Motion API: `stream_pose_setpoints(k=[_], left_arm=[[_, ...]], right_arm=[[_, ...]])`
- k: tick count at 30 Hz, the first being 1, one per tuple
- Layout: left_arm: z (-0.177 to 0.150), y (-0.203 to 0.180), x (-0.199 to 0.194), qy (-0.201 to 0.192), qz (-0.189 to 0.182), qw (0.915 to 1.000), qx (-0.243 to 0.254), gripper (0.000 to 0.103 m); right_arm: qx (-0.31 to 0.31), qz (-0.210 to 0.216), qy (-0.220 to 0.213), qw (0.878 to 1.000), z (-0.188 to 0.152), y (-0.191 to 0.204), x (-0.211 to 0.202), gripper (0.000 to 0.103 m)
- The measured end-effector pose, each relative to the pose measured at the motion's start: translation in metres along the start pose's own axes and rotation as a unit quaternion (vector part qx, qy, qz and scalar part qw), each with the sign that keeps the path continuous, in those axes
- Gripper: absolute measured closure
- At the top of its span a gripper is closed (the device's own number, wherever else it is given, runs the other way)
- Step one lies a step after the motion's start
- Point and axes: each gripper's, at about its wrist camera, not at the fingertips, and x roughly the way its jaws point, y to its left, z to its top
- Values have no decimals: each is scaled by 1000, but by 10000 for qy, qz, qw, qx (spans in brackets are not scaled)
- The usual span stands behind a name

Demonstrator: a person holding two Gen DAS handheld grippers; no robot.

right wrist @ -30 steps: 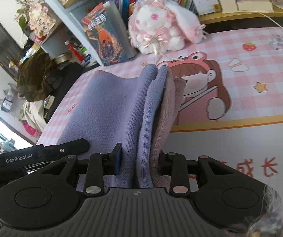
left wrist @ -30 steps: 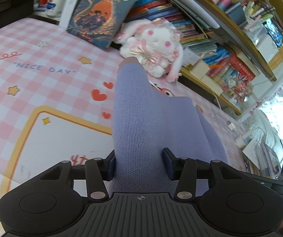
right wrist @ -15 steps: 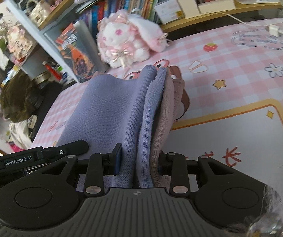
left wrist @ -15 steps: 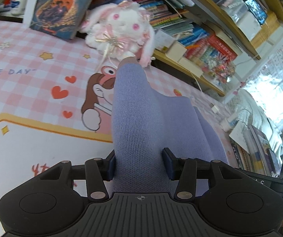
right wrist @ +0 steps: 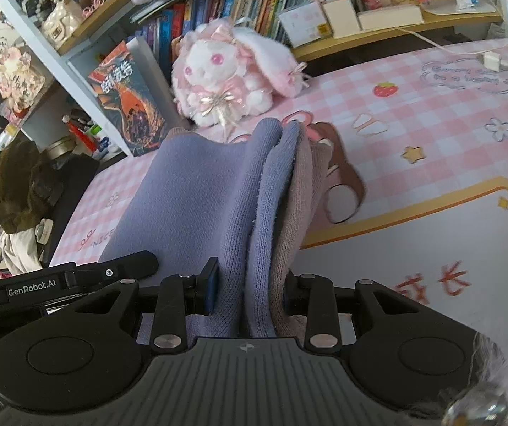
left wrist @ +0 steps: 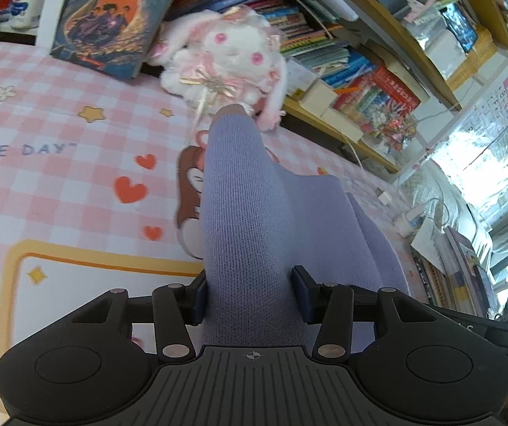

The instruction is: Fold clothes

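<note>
"GenRobot.AI" left tongs [right wrist: 69, 280], "NICE DAY" mat [left wrist: 41, 149]

The work surface is a table covered by a pink-and-white checked mat [left wrist: 58, 184] printed with hearts, stars and a cartoon figure, on which a white-and-pink plush rabbit [right wrist: 225, 74] sits at the far edge beside a leaning book [left wrist: 112, 17].

Bright window [left wrist: 481, 163] glare, perhaps slight blur
</note>
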Motion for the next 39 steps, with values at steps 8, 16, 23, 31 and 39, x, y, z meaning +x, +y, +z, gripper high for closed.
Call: stream_pose_setpoints(k=[8, 16, 23, 31, 39], left_arm=[[16, 47, -18, -49, 29, 9998, -198, 57], [54, 95, -25, -257, 80, 9991, -327, 57], [93, 128, -13, -474, 130, 9982, -357, 57], [118, 153, 15, -676, 163, 9962, -530, 57], [109, 171, 41, -673, 201, 9947, -756, 50]], right_arm=[[-213, 35, 114, 9997, -3, 45, 33, 73], [-851, 44, -91, 9963, 15, 94, 77, 73], [-1357, 57, -144, 9906, 50, 123, 128, 73], [-1919, 129, -449, 9803, 78, 130, 169, 73], [-1025, 198, -347, 9939, 75, 85, 202, 62]])
